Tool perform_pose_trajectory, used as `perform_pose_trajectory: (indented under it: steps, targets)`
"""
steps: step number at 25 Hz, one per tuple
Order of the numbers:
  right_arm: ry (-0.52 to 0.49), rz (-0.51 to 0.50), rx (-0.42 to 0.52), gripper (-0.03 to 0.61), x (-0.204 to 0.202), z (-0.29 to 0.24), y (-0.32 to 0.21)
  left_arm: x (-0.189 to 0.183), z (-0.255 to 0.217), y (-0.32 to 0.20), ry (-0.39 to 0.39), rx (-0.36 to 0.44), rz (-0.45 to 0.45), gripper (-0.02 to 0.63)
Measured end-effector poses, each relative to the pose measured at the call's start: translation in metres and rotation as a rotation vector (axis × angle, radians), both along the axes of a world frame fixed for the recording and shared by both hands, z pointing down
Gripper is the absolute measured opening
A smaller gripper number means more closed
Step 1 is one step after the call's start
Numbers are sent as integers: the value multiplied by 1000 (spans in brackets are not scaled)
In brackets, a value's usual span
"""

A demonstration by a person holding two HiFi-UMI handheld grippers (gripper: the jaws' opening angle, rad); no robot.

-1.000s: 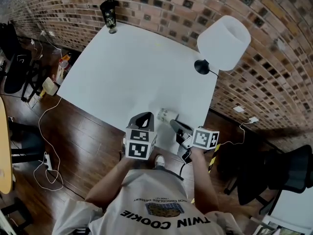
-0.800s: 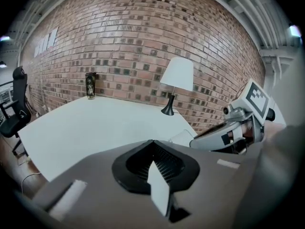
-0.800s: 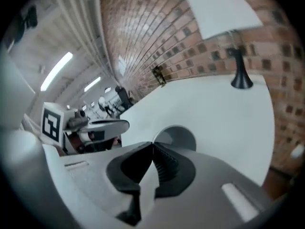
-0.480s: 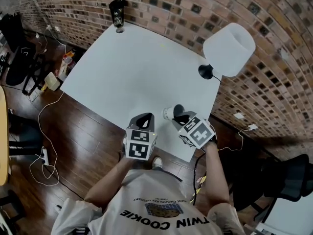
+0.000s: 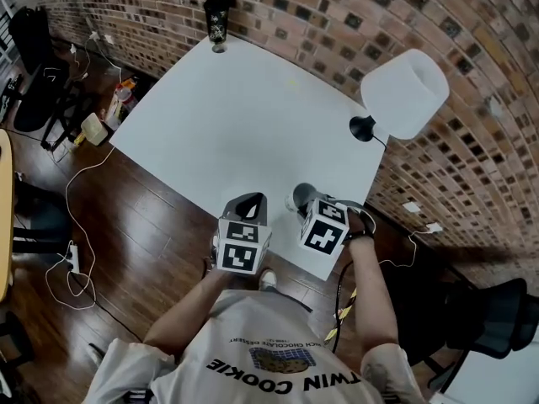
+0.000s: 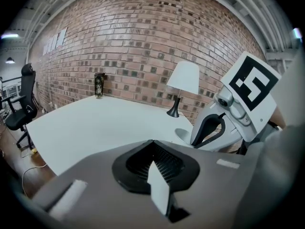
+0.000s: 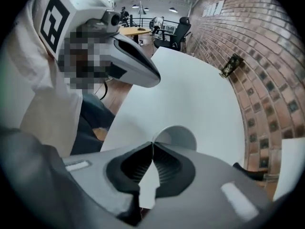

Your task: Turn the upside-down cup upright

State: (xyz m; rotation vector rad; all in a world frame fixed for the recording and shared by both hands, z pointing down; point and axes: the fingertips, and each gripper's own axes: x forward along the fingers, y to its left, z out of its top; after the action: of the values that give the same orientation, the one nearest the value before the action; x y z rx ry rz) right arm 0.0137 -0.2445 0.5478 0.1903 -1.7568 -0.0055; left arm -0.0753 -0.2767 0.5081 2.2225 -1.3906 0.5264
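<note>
Cup (image 7: 177,136): light grey, mouth facing up toward the right gripper view's camera, inside visible. It is at the table's edge closest to the person, on the person's side of the lamp (image 5: 402,92) and a little left of the lamp's black base in the head view. Cannot tell whether its bottom rests on the table or hangs just above it.

Right gripper (image 5: 306,204): pointing steeply down over the cup, jaws pinched together on the cup's rim wall, at the rim's left side in its own view. Marker cube on top faces the head camera. It is nearer the person than the lamp, well apart from it.

Left gripper (image 6: 152,141): jaws closed together, nothing between them. Aimed across the table, with the lamp ahead and to the right in its view. It is held just left of the right gripper, farther from the lamp than that gripper, off the table edge.

White table (image 5: 227,116): bare apart from the cup, the lamp and a dark tumbler (image 5: 218,13). Lamp stands by the brick wall (image 5: 337,19); tumbler is at the far corner, well left of the lamp along that wall.

Wood floor (image 5: 135,225) with a white cable lies left of the table, far from the lamp.
</note>
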Motion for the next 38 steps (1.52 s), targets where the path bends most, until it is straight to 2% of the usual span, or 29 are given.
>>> perform_pose_trajectory:
  steps: [6,11,13,16,18,21,26,30,33,38]
  targets:
    - [-4,-52,7,26,-4,2,0,-6,-3,1,-1,5,-25,6]
    - [-43,-45,29,112,-1,0,1,-5,-10,5,-16,20,-51,6]
    - [-97,-36,51,116,-1,-9,2,-2,-13,9,-22,28,-65,6]
    - [-225,-15,74,150,-2,-29,10,7,-19,17,-39,42,-77,6]
    - [-312,-5,99,150,-2,-42,18,12,-23,25,-53,52,-97,6]
    - [-410,21,138,150,5,-56,32,23,-30,41,-35,62,-145,6]
    - [-553,169,165,150,17,-67,51,39,-44,72,-44,84,-171,6]
    - [-745,365,141,150,19,-81,67,46,-51,102,-68,104,-163,6]
    - [-875,485,105,142,20,-95,83,51,-56,122,-49,112,-152,6]
    - [-925,562,149,58,13,-101,127,54,-66,168,-19,149,-131,6]
